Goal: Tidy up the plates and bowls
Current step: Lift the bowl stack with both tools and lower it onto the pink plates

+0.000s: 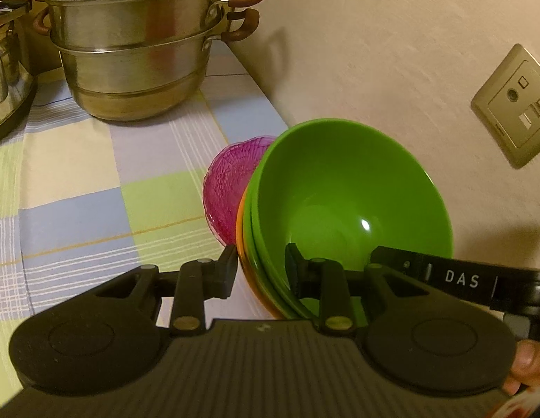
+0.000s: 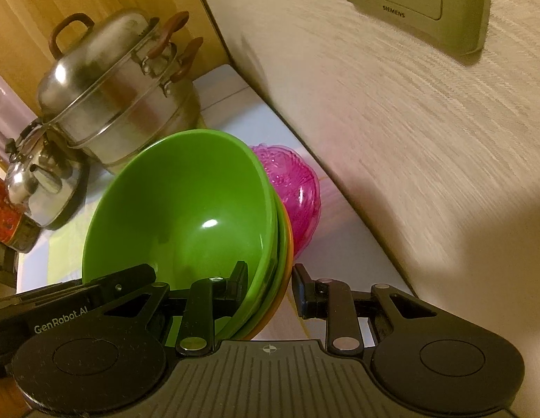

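Note:
A stack of nested bowls, with a green bowl (image 1: 343,202) (image 2: 186,216) on top, a second green one under it and an orange one at the bottom, is held tilted between both grippers. My left gripper (image 1: 262,271) is shut on the stack's rim, one finger inside the top bowl and one outside. My right gripper (image 2: 270,285) is shut on the opposite rim in the same way. A pink patterned glass bowl (image 1: 228,184) (image 2: 294,188) lies just beyond the stack by the wall, partly hidden behind it.
A tall steel steamer pot (image 1: 130,52) (image 2: 109,97) stands at the back of the checked tablecloth (image 1: 78,191). A steel kettle (image 1: 5,69) (image 2: 43,188) is to its left. The wall (image 1: 392,69) with sockets (image 1: 517,104) runs along the right.

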A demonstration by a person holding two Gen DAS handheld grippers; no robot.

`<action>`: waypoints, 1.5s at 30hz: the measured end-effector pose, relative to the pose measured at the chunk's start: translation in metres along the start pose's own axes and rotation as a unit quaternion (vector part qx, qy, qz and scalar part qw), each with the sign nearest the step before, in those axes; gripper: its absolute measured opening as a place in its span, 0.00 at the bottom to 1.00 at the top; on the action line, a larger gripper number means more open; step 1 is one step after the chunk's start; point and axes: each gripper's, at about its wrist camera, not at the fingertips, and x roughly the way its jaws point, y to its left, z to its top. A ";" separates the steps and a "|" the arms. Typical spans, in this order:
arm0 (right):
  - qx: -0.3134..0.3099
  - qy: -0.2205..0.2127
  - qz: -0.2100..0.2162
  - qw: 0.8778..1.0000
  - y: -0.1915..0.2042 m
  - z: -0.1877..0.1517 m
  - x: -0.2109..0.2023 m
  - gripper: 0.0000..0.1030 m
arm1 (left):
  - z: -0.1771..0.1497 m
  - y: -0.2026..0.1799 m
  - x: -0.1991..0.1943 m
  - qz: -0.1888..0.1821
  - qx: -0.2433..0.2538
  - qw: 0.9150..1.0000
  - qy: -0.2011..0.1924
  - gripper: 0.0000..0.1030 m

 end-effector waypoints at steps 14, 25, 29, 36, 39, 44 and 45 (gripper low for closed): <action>0.003 -0.005 -0.009 1.000 0.001 0.014 0.018 0.27 | 0.018 0.006 0.020 0.001 0.011 1.000 0.001 0.24; 0.001 -0.010 -0.017 1.000 0.004 0.034 0.037 0.27 | 0.035 0.014 0.044 0.004 0.012 1.000 0.003 0.24; 0.004 -0.009 -0.017 1.000 0.004 0.043 0.047 0.27 | 0.040 0.016 0.054 0.008 0.014 1.000 0.004 0.24; 0.008 -0.009 -0.020 1.000 0.002 0.052 0.064 0.27 | 0.045 0.022 0.069 0.012 0.012 1.000 0.009 0.24; 0.012 -0.008 -0.018 1.000 -0.001 0.055 0.071 0.27 | 0.045 0.024 0.074 0.015 0.012 1.000 0.012 0.24; 0.016 -0.007 -0.017 1.000 -0.005 0.054 0.080 0.26 | 0.045 0.027 0.083 0.015 0.009 1.000 0.010 0.25; 0.016 -0.007 -0.017 1.000 -0.006 0.054 0.081 0.26 | 0.045 0.027 0.084 0.016 0.009 1.000 0.009 0.25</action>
